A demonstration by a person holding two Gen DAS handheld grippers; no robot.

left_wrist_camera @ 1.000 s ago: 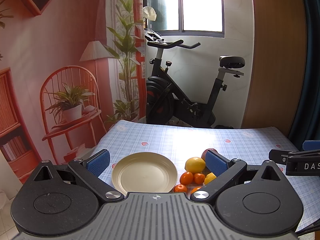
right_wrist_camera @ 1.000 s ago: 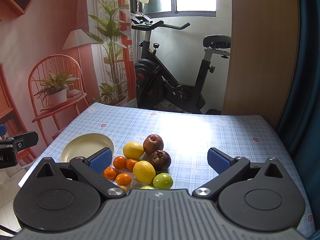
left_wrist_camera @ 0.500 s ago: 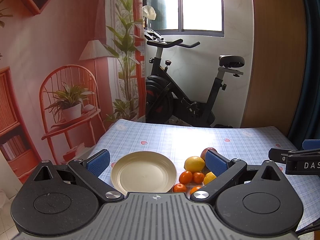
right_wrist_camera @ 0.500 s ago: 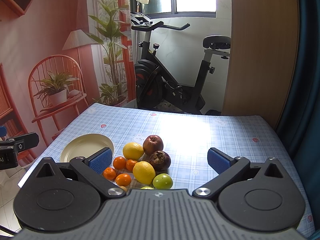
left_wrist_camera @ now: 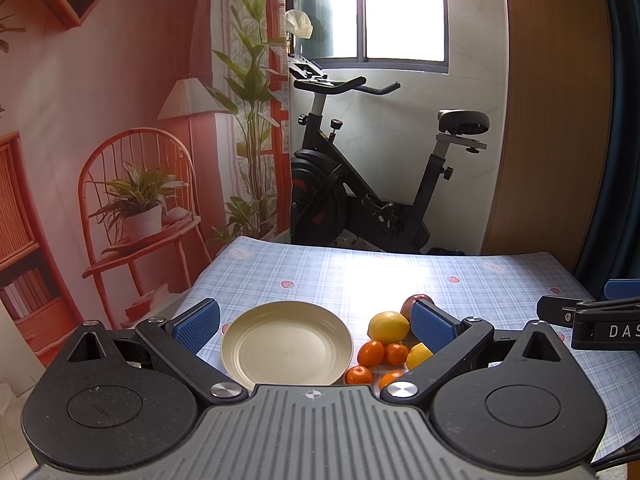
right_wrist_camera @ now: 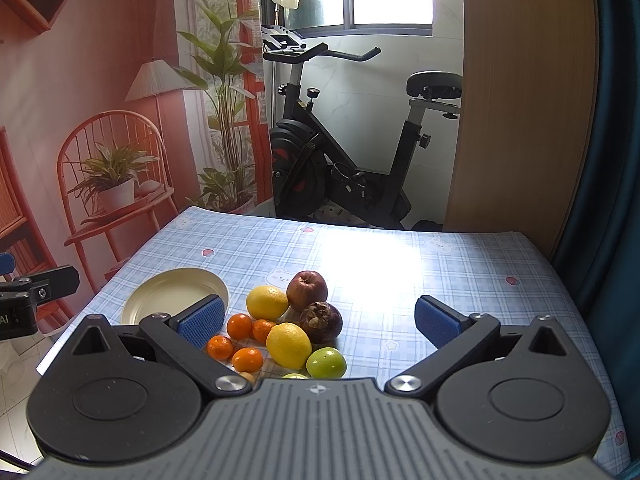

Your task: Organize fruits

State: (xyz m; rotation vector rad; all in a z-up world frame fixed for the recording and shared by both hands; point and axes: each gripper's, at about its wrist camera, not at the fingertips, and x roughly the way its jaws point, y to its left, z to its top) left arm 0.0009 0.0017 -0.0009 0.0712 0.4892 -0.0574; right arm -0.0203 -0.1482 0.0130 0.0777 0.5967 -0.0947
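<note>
The surface (right_wrist_camera: 460,264) wears a smooth, glossy cloth in pale blue check, dotted with small bear and strawberry prints, and window glare whitens its middle. On it sits a round, shallow, cream plate (left_wrist_camera: 287,347), matte and bare, with a low rolled rim. Just right of the plate lies a tight cluster of fruit. Two yellow lemons are ovals: the near lemon (right_wrist_camera: 289,345) has its long axis running from near right to far left, while the far lemon (right_wrist_camera: 267,302) lies more across the view. Behind them an upright red apple (right_wrist_camera: 307,290) shows its stem dimple on top. A dark, rough-skinned mangosteen (right_wrist_camera: 321,321) touches the near lemon, its dried calyx turned toward the camera. Four small glossy tangerines (right_wrist_camera: 239,326) bunch between plate and lemons, and a smooth green fruit (right_wrist_camera: 326,362) sits nearest.

The left tongs (left_wrist_camera: 316,322) hang spread wide above the plate, gripping nothing; their blue ribbed pads (left_wrist_camera: 197,325) are bare. The right tongs (right_wrist_camera: 318,318) are likewise spread wide and hold nothing, over the fruit cluster.

In the right wrist view the tongs' grey body cuts off another greenish fruit and a small orange one at the bottom edge. In the left wrist view the right finger hides much of the apple and a lemon.
</note>
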